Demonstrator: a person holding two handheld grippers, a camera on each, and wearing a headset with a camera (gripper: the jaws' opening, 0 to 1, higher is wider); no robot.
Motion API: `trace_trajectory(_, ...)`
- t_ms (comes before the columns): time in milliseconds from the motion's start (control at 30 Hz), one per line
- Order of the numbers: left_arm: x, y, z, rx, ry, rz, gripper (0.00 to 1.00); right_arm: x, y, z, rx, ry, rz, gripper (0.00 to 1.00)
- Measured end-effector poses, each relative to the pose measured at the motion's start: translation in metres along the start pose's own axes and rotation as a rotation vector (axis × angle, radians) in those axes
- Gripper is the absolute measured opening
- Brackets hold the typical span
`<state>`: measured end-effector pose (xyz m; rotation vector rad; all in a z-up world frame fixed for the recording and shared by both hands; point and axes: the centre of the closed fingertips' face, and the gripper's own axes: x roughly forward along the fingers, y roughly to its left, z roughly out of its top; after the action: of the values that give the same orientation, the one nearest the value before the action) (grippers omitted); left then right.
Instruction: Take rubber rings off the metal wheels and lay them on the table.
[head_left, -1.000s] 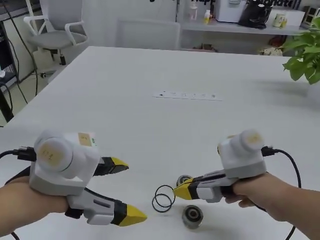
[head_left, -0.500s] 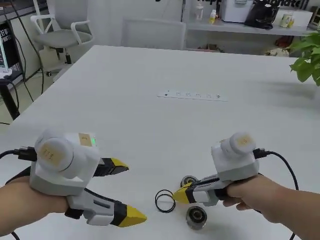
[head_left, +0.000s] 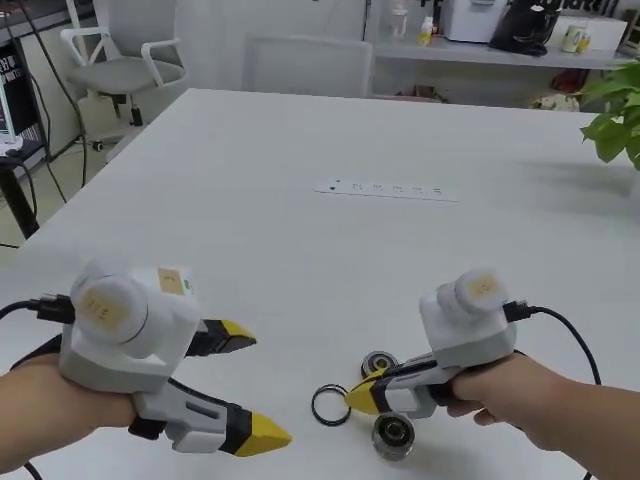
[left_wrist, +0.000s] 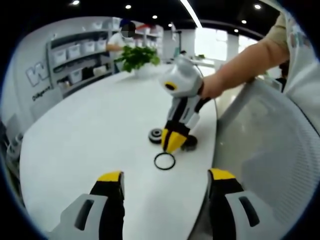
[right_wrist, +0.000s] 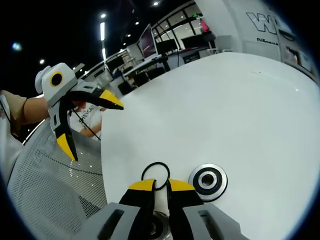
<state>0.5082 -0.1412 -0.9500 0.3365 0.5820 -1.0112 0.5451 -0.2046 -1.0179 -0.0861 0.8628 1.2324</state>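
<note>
White tabletop (head_left: 300, 230) stretches away from you, with a grey office chair (head_left: 120, 70) beyond its far left corner and a leafy plant (head_left: 612, 110) over its right edge. A wall (right_wrist: 295, 30) to one side carries a large "W" (right_wrist: 264, 20); the letters after it are cut off and the smaller print beneath is too blurred to read. Your left gripper (head_left: 250, 383) hangs over the near left edge, its yellow-tipped jaws wide apart and holding nothing; the small sticker (head_left: 171, 281) on its body is illegible. Your right gripper (head_left: 358, 397) sits low by the near edge, jaws drawn almost together with a thin slit between them. A row of sockets (head_left: 385, 188) is set flush into the middle of the surface. Two metal wheels, silver-faced with dark hubs, flank the right gripper's tips: the far wheel (head_left: 380, 362) just behind them, the near wheel (head_left: 393, 432) just in front. The rubber ring (head_left: 330, 405), a thin black loop, lies flat on the surface off both wheels, its edge meeting that slit; you cannot tell whether the jaws pinch it.
</note>
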Motion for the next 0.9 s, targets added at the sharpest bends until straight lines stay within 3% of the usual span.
trace_trajectory(267,0.001,0.001,-0.002,-0.001,0.011,-0.006,0.68,-0.004,0.004,0.002,-0.023,-0.008,0.007,0.16)
trace_trajectory(533,0.005,0.006,0.001,0.004,0.018,-0.009,0.67,-0.018,0.003,0.019,-0.008,-0.084,0.009,0.2)
trace_trajectory(900,0.017,0.017,0.015,0.022,0.006,-0.009,0.62,-0.042,-0.008,0.035,0.006,-0.173,-0.017,0.24)
